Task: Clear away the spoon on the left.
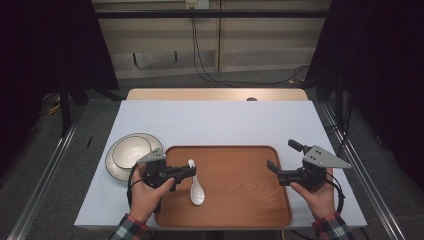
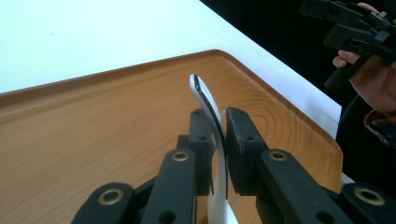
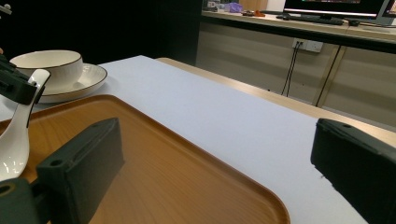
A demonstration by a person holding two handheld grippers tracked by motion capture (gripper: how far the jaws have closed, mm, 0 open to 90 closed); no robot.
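A white ceramic spoon lies with its bowl on the wooden tray, near the tray's left side. My left gripper is shut on the spoon's handle, held level by a hand in a plaid sleeve. In the left gripper view the curved handle stands between the two black pads, which press on it from both sides. My right gripper hovers over the tray's right edge, open wide with nothing between its fingers. The right gripper view looks across the tray toward the spoon.
A white bowl sits on a white plate on the pale table cover, just left of the tray. The bowl and plate also appear far off in the right gripper view. Bare wood spans the tray's middle.
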